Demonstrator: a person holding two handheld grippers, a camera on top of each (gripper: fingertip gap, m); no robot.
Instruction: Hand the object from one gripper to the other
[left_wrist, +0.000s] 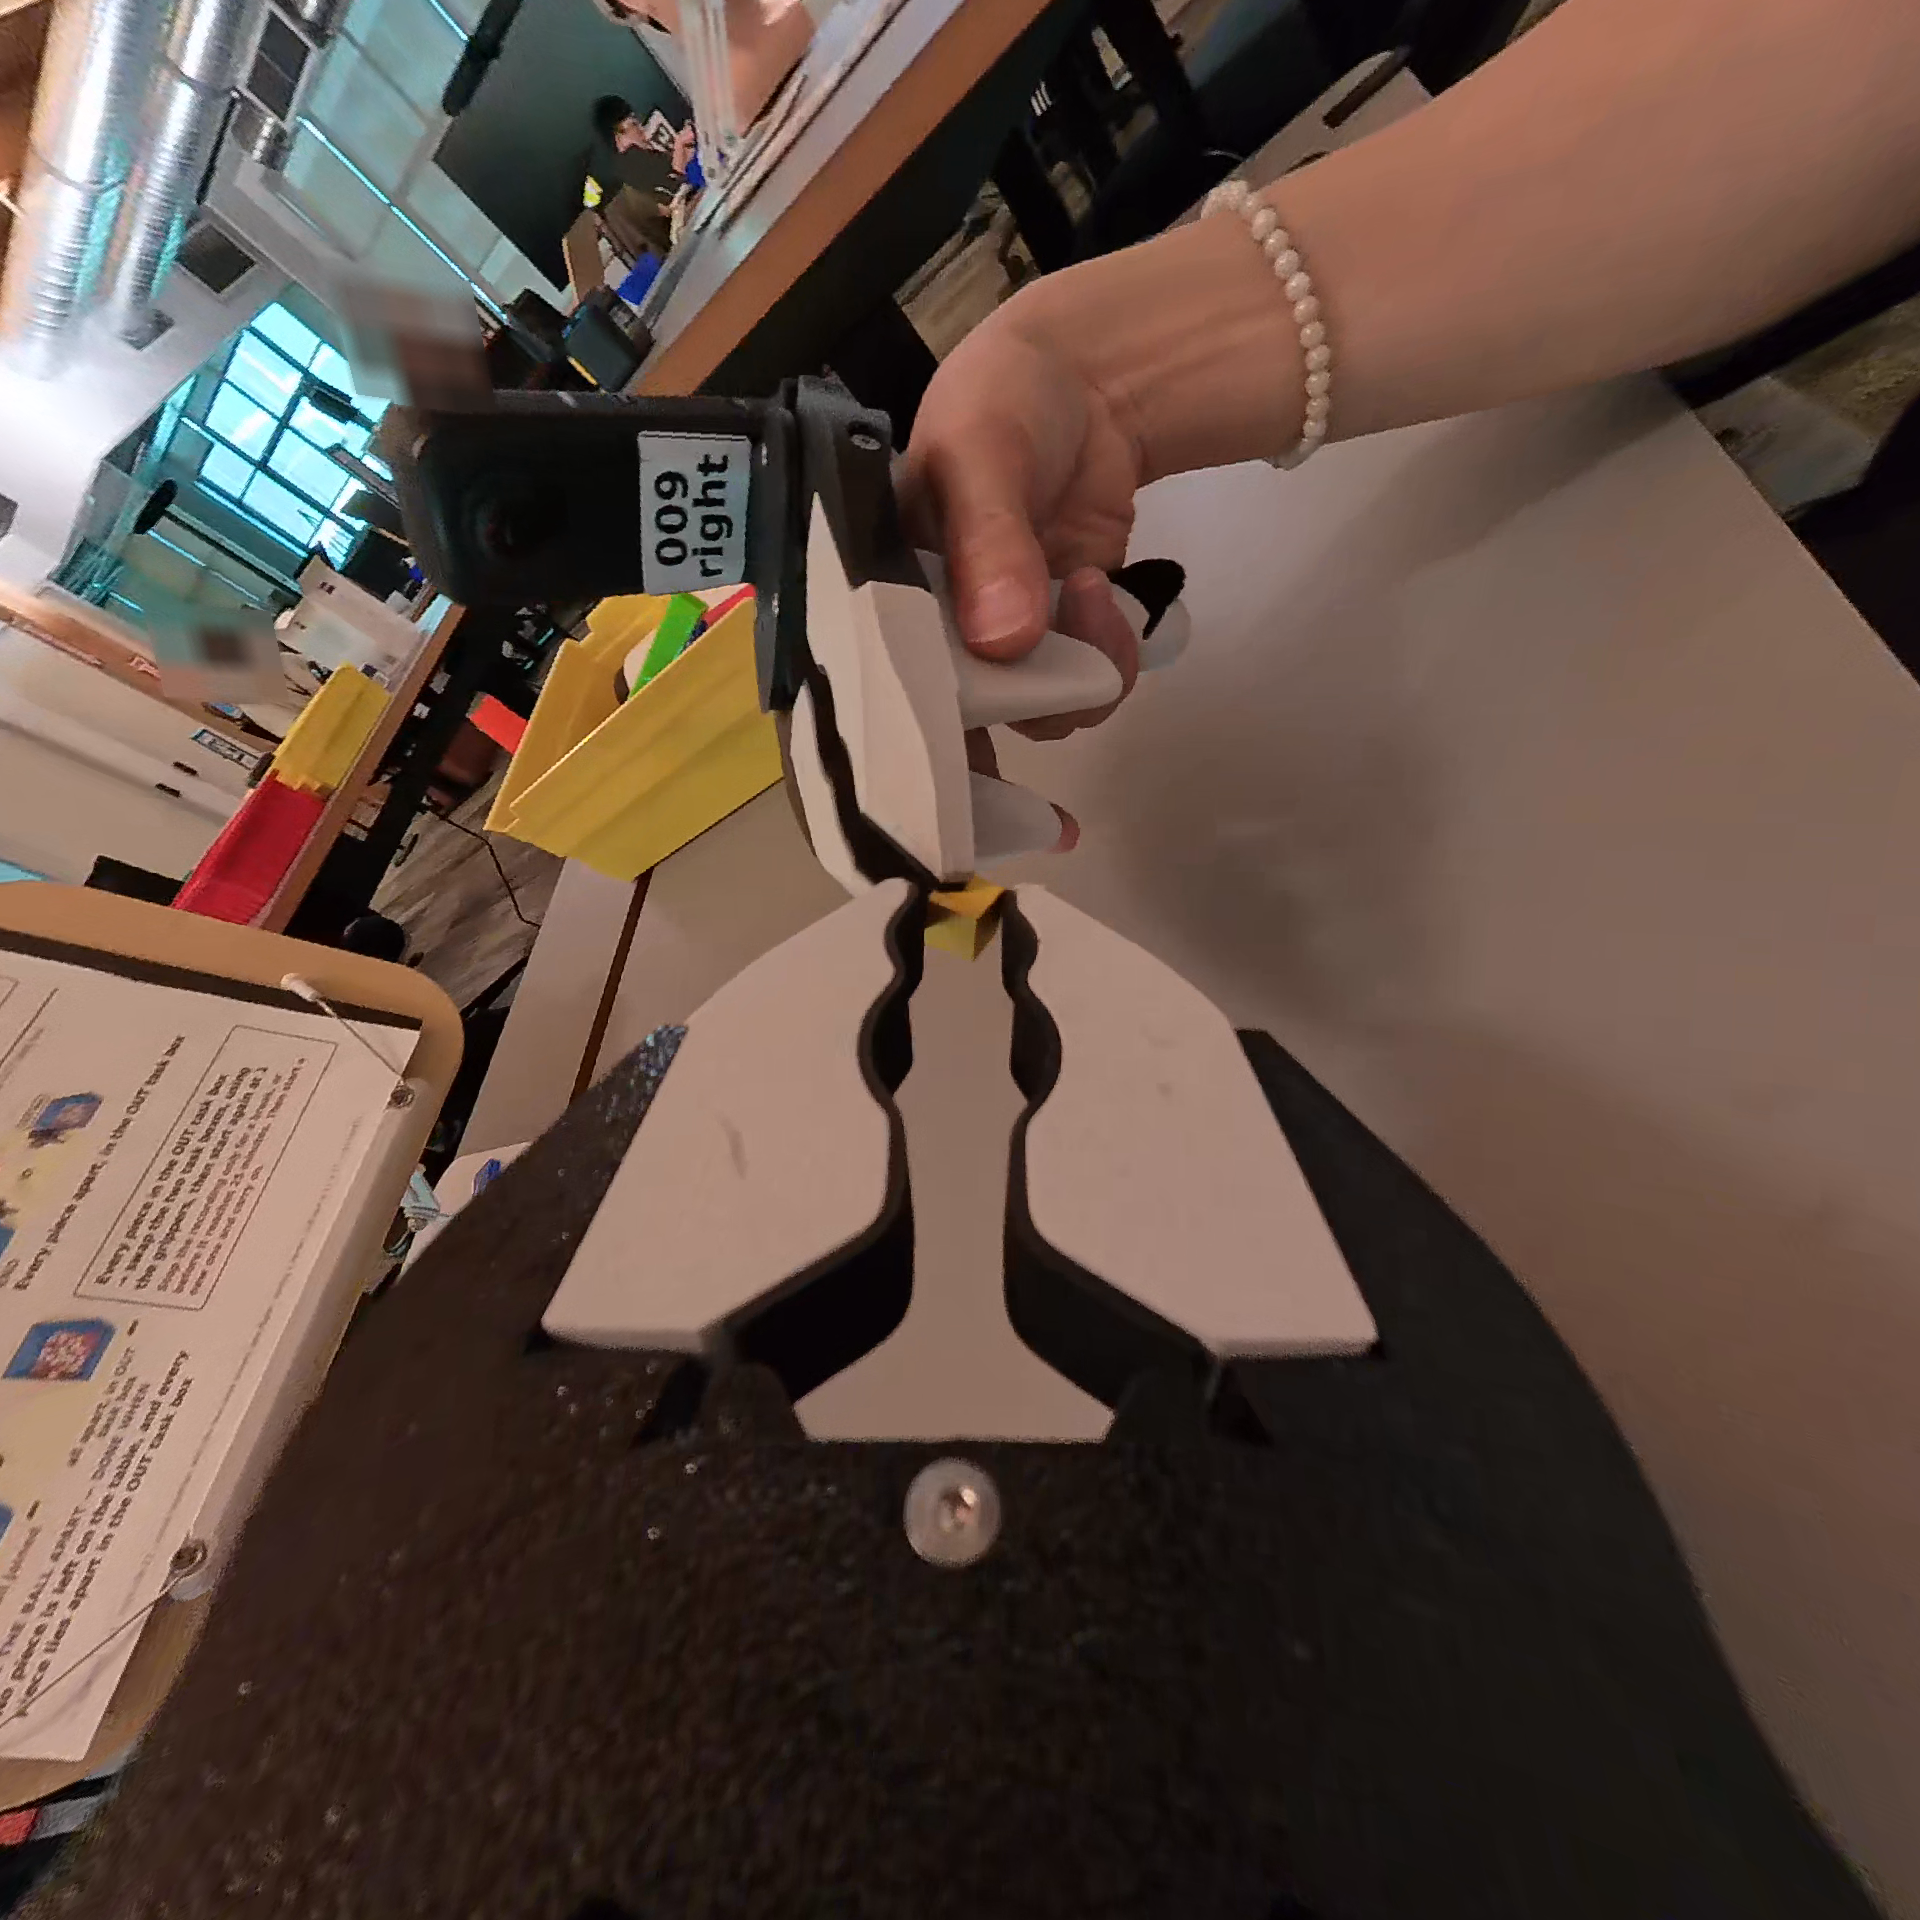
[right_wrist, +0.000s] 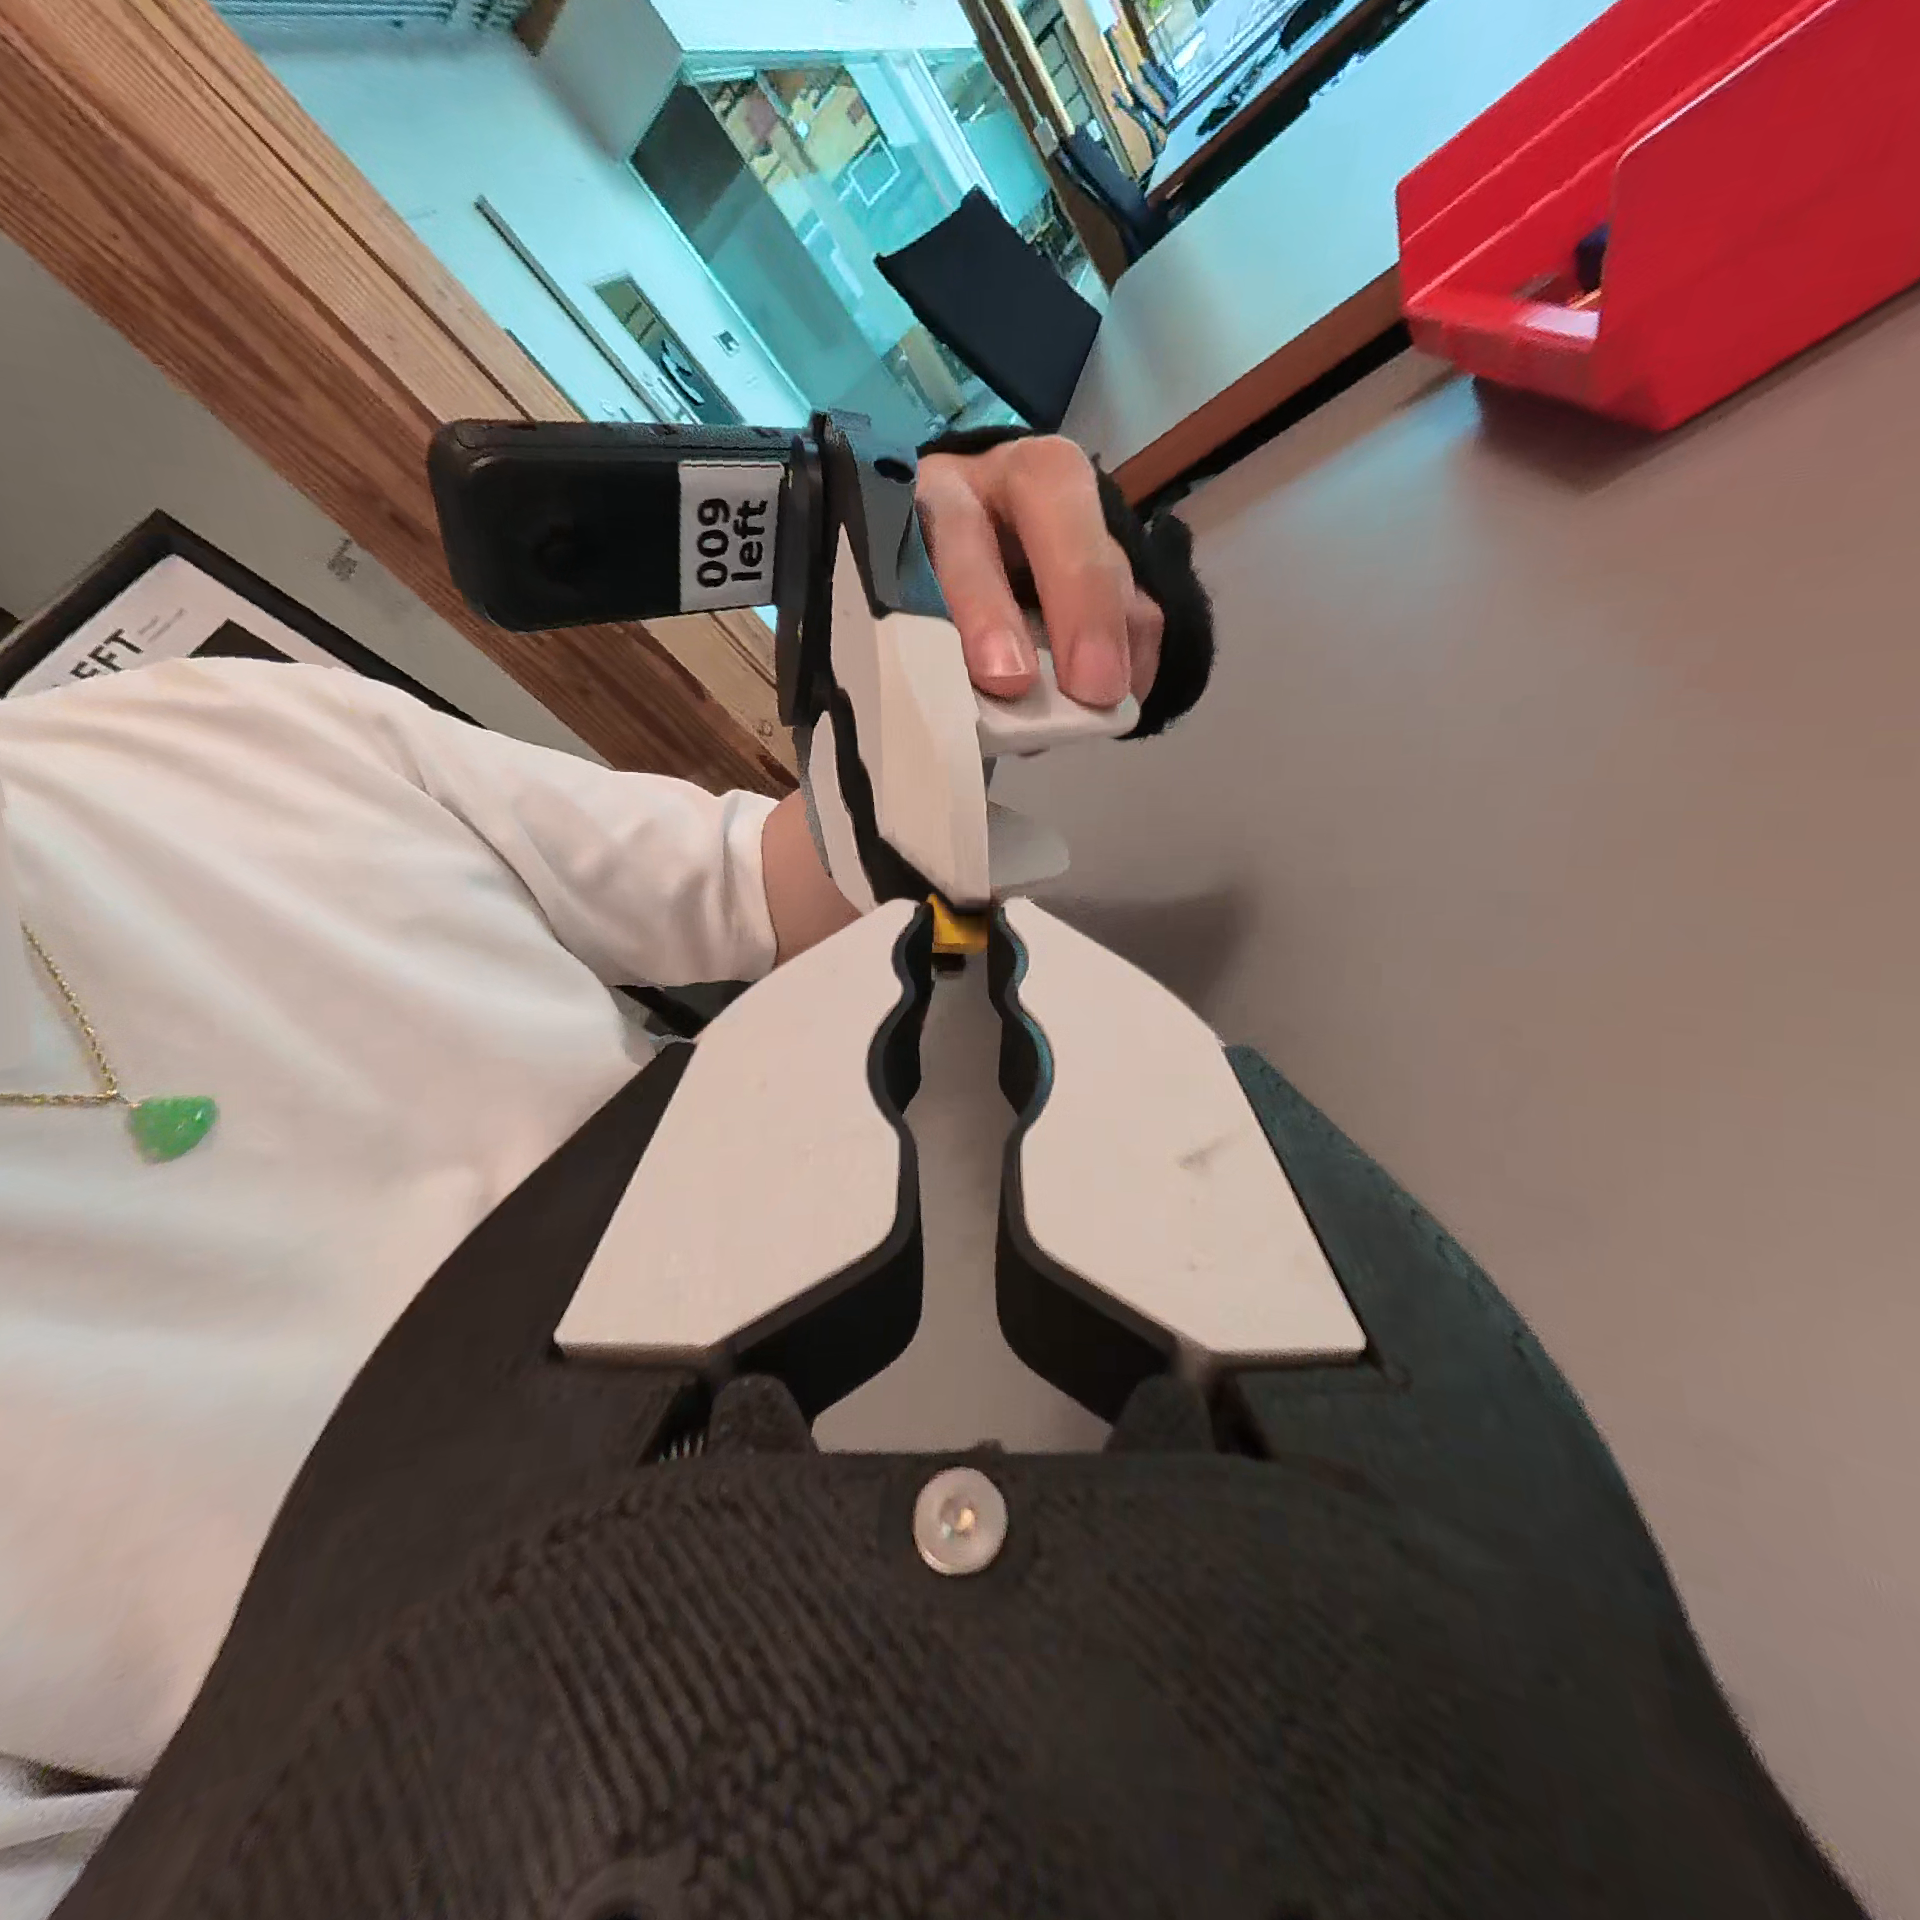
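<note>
The left hand-held gripper (left_wrist: 956, 914) had its two white fingers drawn in on one small yellow block (left_wrist: 961, 923), pinching it at the very tips, and I saw the right hand-held gripper (left_wrist: 925, 878) coming in from above with its own tips closed on the same block. From the right wrist view the picture matched: the right hand-held gripper (right_wrist: 956, 920) held that single yellow block (right_wrist: 954, 925) between its fingertips, while the left hand-held gripper (right_wrist: 951, 883) met it tip to tip from above, also clamped on the piece. So I counted two grippers and one block, held by both at once in the air above the grey worktop (left_wrist: 1455, 831). I could see two hands: the right hand (left_wrist: 1023, 520), with one pearl bracelet (left_wrist: 1294, 312) at the wrist, wrapped around its handle, and the left hand (right_wrist: 1039, 582) gripping the other handle, with a white sleeve (right_wrist: 582, 842) behind it. Each far gripper carried one black camera (left_wrist: 582, 499) bearing a white sticker. On the worktop beyond I counted one yellow bin (left_wrist: 644, 758) holding a few coloured pieces, and from the right wrist view one red bin (right_wrist: 1683, 208) at the far corner. One printed instruction sheet (left_wrist: 177, 1247) on a wooden board lay to the left side of the left wrist view.
</note>
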